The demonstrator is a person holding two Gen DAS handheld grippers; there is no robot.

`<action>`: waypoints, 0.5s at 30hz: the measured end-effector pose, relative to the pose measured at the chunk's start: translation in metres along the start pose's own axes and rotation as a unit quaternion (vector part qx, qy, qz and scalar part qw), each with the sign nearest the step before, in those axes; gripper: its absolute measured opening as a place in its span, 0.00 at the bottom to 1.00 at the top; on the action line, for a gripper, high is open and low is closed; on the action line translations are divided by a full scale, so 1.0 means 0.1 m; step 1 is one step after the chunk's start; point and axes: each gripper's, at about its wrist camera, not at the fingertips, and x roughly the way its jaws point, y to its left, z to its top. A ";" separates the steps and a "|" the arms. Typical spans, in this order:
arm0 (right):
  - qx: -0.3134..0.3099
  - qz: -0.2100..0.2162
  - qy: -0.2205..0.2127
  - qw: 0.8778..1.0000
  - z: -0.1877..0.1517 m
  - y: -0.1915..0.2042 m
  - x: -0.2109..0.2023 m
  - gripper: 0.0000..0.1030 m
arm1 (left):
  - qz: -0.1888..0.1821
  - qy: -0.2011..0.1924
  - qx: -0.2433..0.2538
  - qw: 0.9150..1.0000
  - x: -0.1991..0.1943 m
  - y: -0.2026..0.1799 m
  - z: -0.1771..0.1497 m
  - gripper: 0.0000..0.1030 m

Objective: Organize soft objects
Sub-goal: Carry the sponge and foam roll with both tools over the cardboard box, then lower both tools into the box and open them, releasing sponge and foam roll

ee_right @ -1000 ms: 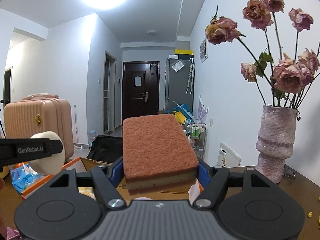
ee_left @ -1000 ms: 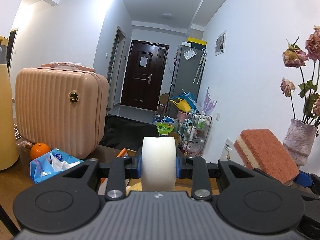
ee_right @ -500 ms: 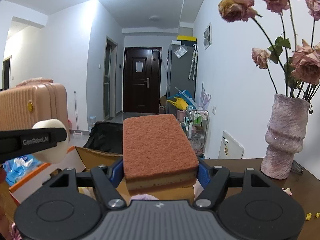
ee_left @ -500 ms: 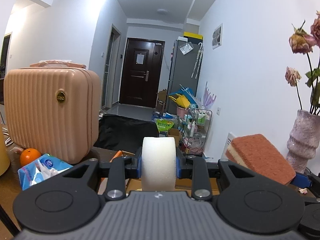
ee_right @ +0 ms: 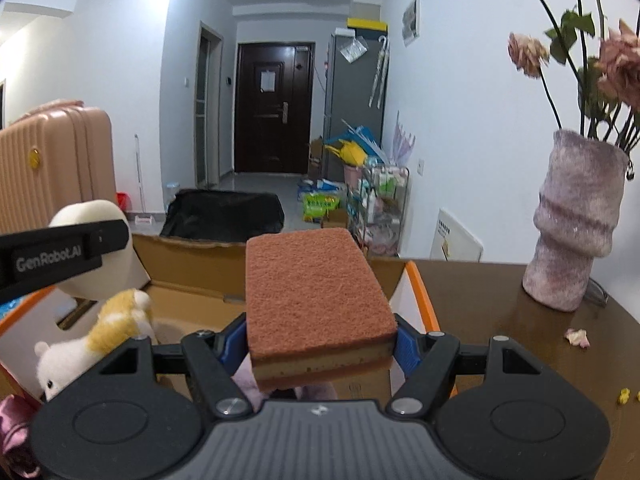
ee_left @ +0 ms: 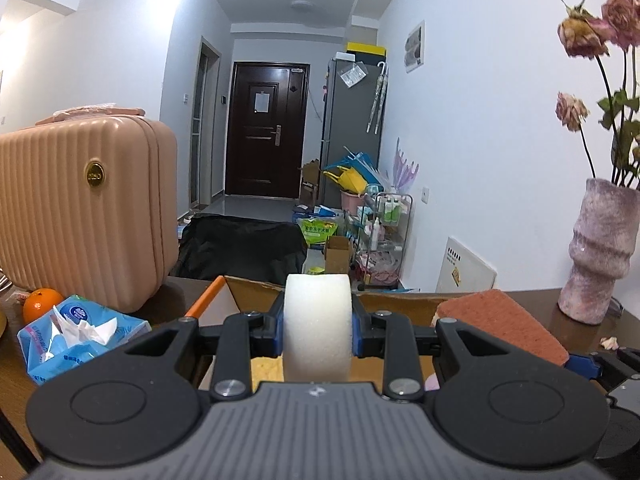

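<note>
My left gripper is shut on a white foam sponge, which stands upright between the blue pads. My right gripper is shut on a brown-topped scouring sponge that lies flat. Both hang over an open cardboard box with orange edges. From the right wrist view the left gripper and its white sponge show at the left. In the left wrist view the brown sponge sits to the right. A white and yellow plush toy lies inside the box.
A pink ridged suitcase, an orange and a blue tissue pack stand left of the box on the dark wooden table. A mauve vase with dried roses stands at the right. Purple cloth lies at the lower left.
Both grippers have sunk and tilted down towards the box. The box's inside and the plush toy have come into the right wrist view. Each sponge stays gripped.
</note>
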 end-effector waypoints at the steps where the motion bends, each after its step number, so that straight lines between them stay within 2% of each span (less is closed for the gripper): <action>1: -0.001 -0.002 0.006 1.000 -0.01 0.01 0.02 0.69 | -0.001 0.002 0.002 1.000 0.01 -0.01 -0.01 0.29; 10: 0.001 -0.001 0.032 0.999 -0.06 0.01 0.10 0.69 | -0.003 0.019 0.018 1.000 0.08 -0.06 -0.09 0.29; 15: 0.001 -0.001 0.033 0.999 -0.08 0.01 0.10 0.69 | -0.005 0.022 0.018 1.000 0.08 -0.06 -0.09 0.29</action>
